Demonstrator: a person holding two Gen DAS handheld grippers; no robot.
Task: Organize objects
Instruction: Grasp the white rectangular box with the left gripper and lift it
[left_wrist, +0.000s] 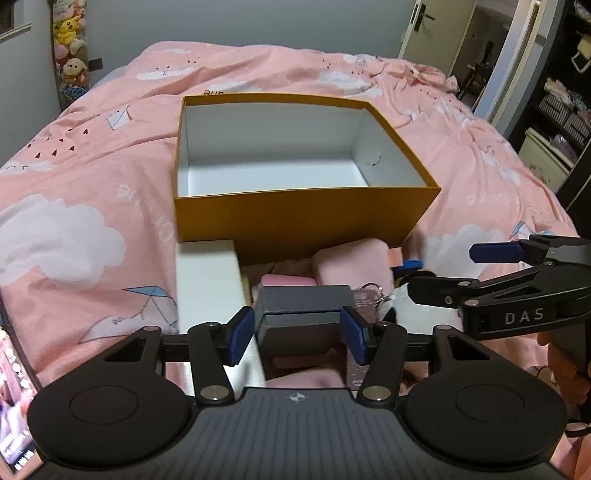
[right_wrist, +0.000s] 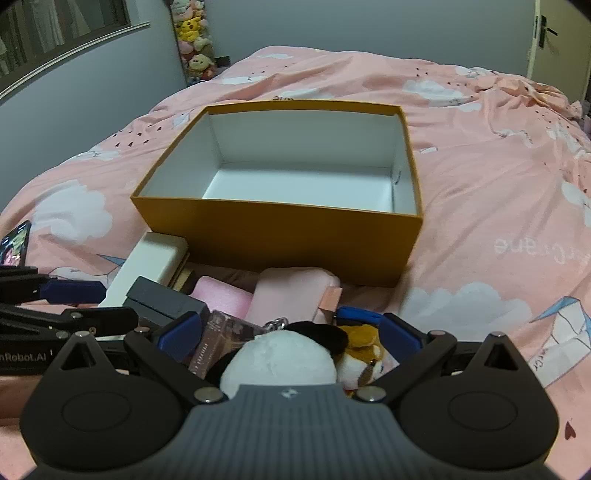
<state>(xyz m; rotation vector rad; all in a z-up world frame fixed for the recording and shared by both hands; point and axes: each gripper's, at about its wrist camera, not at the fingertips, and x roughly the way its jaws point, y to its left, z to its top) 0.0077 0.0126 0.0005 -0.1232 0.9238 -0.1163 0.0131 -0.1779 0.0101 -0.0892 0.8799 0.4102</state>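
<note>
An empty orange box with a white inside stands open on the pink bedspread; it also shows in the right wrist view. In front of it lies a pile: a long white box, a dark grey box, a pink pouch, a pink foam block and plush toys. My left gripper is shut on the dark grey box, its blue pads against both sides. My right gripper is open around a black-and-white plush, with a brown plush beside it.
A clear pink packet with a key ring lies between the grey box and the plush. A phone lies at the bed's left edge. Stuffed toys hang on the far wall. Shelves and a door stand to the right.
</note>
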